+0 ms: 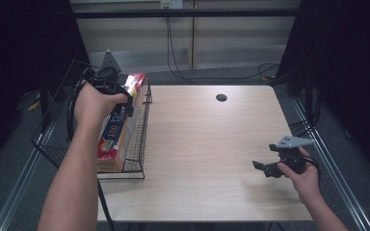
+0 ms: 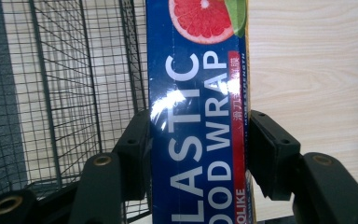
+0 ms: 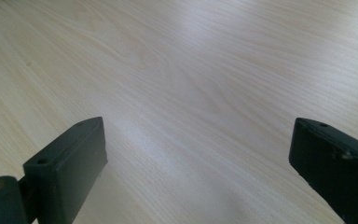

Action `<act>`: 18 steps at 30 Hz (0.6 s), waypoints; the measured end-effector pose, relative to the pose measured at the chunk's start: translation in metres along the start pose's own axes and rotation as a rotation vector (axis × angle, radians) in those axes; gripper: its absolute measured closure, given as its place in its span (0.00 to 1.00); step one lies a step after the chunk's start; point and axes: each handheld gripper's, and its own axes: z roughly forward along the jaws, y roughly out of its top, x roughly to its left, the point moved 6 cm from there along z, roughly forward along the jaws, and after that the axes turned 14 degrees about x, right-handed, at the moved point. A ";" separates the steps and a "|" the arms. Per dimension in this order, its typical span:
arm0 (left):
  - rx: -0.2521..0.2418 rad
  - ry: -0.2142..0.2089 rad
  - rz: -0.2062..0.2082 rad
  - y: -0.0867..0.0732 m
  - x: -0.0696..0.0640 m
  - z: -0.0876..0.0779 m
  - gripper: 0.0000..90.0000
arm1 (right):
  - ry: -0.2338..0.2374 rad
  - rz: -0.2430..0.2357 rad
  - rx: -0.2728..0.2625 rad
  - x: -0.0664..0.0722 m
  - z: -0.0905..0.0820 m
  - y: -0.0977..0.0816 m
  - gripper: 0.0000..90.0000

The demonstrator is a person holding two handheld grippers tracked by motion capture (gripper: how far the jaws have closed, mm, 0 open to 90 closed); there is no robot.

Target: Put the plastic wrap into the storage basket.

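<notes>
A long blue and red plastic food wrap box (image 1: pixel 113 139) lies lengthwise along the right side of a black wire basket (image 1: pixel 142 144) at the table's left edge. My left gripper (image 1: pixel 124 102) is shut on the box near its far end. In the left gripper view the pads (image 2: pixel 135 154) press both long sides of the box (image 2: pixel 196 116), with the basket mesh (image 2: pixel 65 93) to the left. Whether the box rests on the basket floor I cannot tell. My right gripper (image 1: pixel 262 167) hovers open low over the bare table at the front right, with nothing between its fingers (image 3: pixel 70 163).
The light wooden table (image 1: pixel 197 144) has a small dark round hole (image 1: pixel 221 97) near its far edge. Cables (image 1: pixel 173 57) run along the floor and wall behind the table. Metal rails (image 1: pixel 332 159) flank the table on both sides.
</notes>
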 end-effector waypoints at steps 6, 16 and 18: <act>-0.007 0.010 -0.027 -0.003 0.009 -0.008 0.52 | 0.000 -0.003 -0.001 0.000 0.001 0.000 0.04; -0.022 0.022 -0.070 -0.006 0.027 -0.017 0.52 | -0.001 -0.007 0.000 0.000 0.000 0.000 0.04; -0.023 0.019 -0.078 -0.007 0.031 -0.020 0.52 | -0.006 -0.002 0.001 0.000 0.001 0.000 0.04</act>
